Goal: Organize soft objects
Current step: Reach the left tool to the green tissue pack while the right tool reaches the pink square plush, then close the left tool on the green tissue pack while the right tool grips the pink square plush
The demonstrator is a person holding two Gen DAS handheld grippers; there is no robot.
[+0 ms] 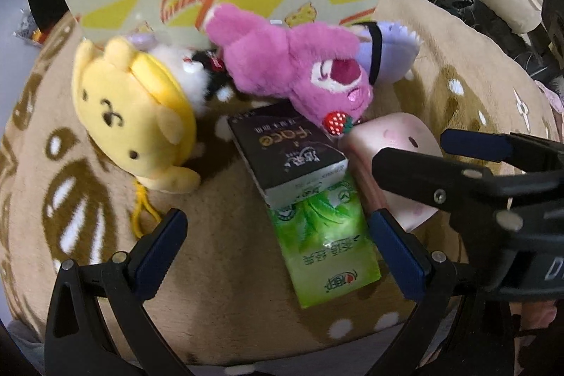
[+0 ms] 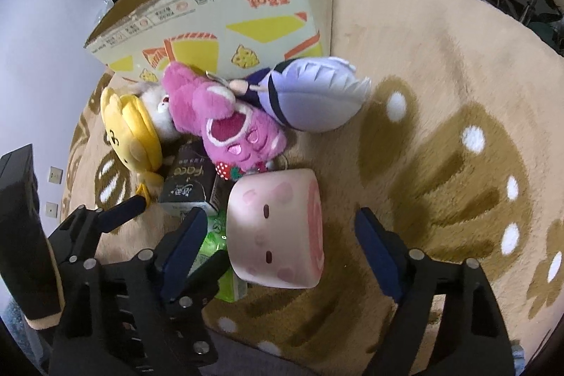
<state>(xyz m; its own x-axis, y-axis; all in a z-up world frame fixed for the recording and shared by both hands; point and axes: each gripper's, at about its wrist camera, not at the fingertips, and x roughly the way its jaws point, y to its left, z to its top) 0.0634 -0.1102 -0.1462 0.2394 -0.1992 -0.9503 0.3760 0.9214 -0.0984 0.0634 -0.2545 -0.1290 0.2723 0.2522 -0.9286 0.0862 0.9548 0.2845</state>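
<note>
A: What containers are there, and what is in them?

B: One cardboard box [image 2: 218,20] stands at the far edge of the tan rug [image 2: 440,66], its top flaps open. Its inside is hidden from both views, so I cannot tell what it holds.

A: So where are the soft things?

B: All outside it, heaped on the rug against the box's front wall. A yellow plush [image 1: 134,115] lies at the left, a small white plush [image 1: 187,73] behind it, a pink bear [image 1: 299,66] in the middle with a strawberry charm [image 1: 336,124], and a lilac plush [image 2: 317,94] to its right. Nearer lies a pink roll cushion [image 2: 278,228], touching a green tissue pack [image 1: 328,245] with a dark tissue box [image 1: 282,154] resting on the pack's far end.

A: And the tools?

B: The left tool [image 1: 278,242] stands wide, its fingers either side of the green tissue pack, nothing gripped. The right tool [image 2: 282,245] is also wide, pointing down over the pink roll cushion, which sits between its fingers; the pads are not pressing it.
</note>
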